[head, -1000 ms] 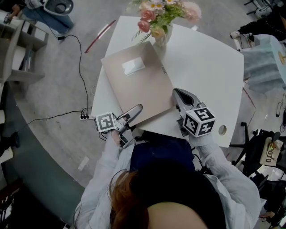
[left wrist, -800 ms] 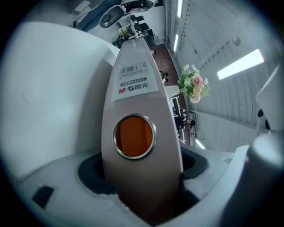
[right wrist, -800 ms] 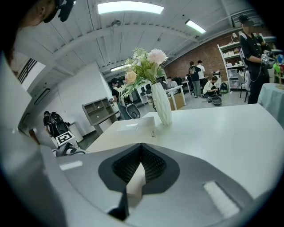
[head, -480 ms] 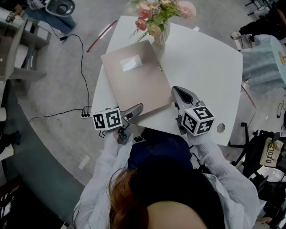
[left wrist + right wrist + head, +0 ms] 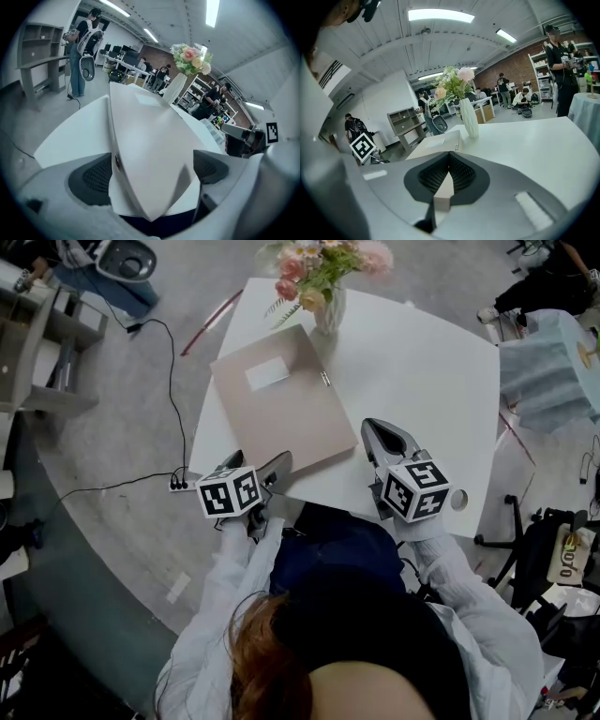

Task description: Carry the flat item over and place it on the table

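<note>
Folder (image 5: 281, 413) lying flat on table (image 5: 422, 371), long side pointing away toward vase (image 5: 327, 311), left gripper (image 5: 255, 466) jaws just opening wide around one near corner, right gripper (image 5: 374, 432) pinching the other.

An open-plan office or lab: desks (image 5: 127, 68) with monitors (image 5: 117, 48), grey shelf units (image 5: 405, 123), a brick wall (image 5: 513, 70), ceiling strip lights (image 5: 440, 15).
</note>
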`<state>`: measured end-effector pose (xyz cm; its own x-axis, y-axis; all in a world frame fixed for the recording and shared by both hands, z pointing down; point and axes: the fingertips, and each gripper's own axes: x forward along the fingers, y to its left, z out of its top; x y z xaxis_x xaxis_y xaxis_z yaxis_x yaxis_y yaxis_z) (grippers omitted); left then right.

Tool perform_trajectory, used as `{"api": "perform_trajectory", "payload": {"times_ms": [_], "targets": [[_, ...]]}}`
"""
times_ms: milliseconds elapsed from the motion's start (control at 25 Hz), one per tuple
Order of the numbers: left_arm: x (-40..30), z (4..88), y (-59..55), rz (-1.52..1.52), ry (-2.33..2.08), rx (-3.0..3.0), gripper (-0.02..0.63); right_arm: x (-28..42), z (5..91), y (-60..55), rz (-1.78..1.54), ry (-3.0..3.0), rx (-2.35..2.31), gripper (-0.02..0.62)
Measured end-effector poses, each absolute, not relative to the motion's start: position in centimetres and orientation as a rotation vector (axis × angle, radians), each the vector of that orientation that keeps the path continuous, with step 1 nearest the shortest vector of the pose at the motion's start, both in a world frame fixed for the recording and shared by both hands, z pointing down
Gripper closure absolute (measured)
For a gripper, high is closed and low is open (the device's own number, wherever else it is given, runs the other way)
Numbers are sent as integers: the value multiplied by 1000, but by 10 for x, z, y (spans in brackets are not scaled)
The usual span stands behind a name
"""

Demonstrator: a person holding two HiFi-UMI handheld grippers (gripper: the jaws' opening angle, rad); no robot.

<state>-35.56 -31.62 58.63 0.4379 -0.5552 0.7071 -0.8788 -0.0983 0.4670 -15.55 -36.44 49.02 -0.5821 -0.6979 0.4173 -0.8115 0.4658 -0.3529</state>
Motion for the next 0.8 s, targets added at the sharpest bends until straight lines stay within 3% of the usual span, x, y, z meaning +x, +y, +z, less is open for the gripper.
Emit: {"api": "perform_trajectory", "payload": {"times_ms": [400, 560, 800], "targets": [[-358, 526, -308, 297, -1330, 1968, 174, -136, 479, -319, 758, -2518, 1377, 583], [-340, 494, -298, 228, -1318, 2070, 206, -127, 471, -297, 733, -2523, 1378, 583], [-296, 461, -265, 112, -1210, 2240, 309, -110, 459, -260, 701, -2528, 1394, 583]]}}
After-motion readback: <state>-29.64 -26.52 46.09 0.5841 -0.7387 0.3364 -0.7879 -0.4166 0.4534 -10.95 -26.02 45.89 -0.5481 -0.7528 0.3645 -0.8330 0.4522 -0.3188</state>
